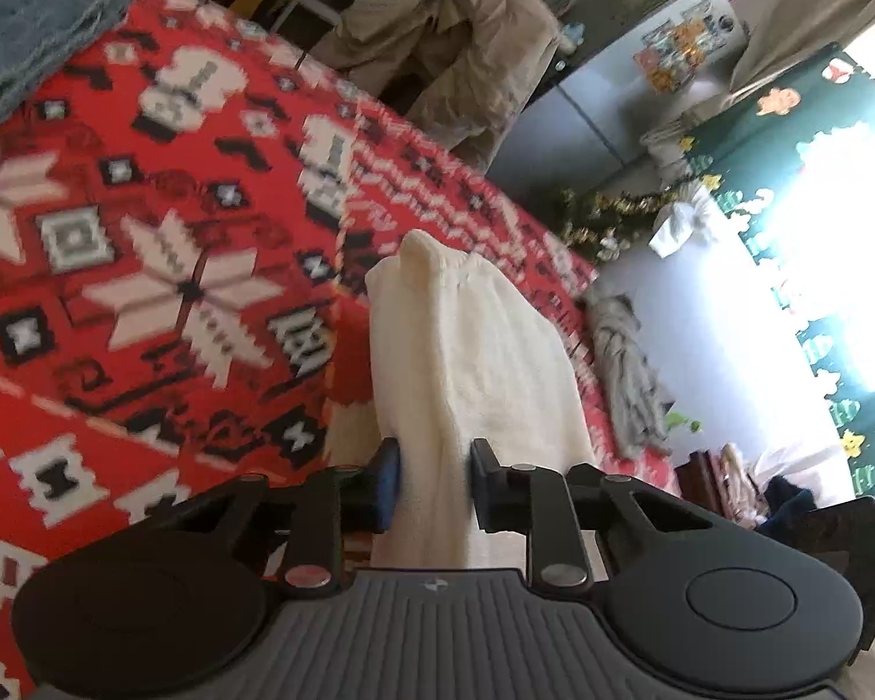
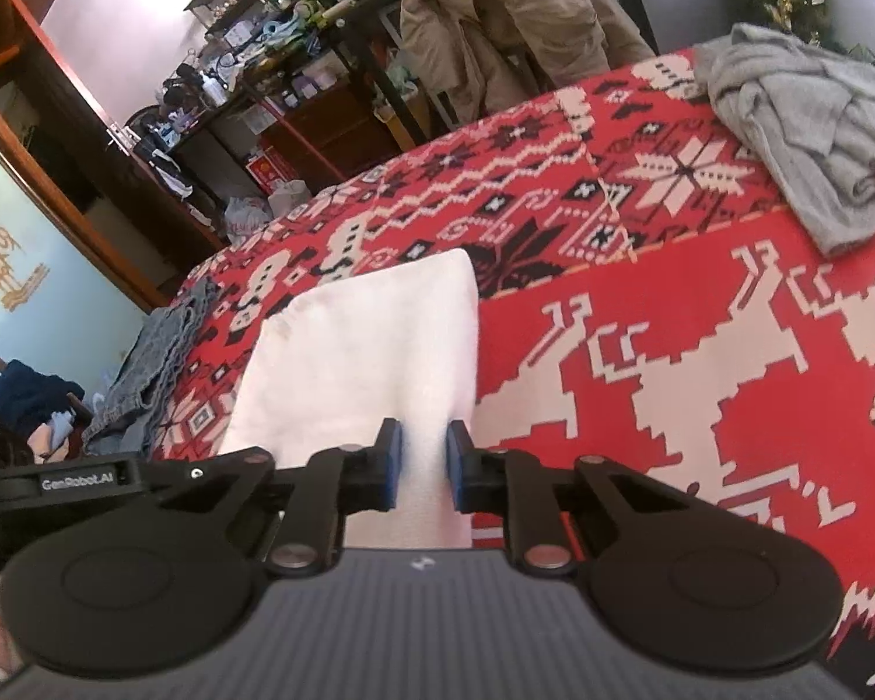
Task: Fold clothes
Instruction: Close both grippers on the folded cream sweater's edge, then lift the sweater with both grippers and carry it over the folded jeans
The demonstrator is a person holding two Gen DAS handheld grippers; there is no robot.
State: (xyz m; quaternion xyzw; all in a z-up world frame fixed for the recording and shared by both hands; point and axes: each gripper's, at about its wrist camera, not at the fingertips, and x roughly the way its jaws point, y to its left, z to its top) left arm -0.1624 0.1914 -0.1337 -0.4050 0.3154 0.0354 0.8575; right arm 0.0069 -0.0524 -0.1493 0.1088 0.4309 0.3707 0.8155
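Both grippers are pinching the same cream-white garment right now. The left gripper is clamping a bunched fold of it between its blue pads, and the cloth is standing up ahead of the fingers over the red patterned blanket (snowflakes, little figures, very festive). The right gripper is gripping the near edge of the garment too, jaws narrowed onto the fabric, and from that side the piece is lying mostly flat and roughly rectangular on the blanket.

Other stuff sitting around: a crumpled grey garment is lying at the far corner of the bed, well apart from the white one, and folded blue denim is resting by the opposite edge. A beige jacket is hanging over a chair beyond the bed.
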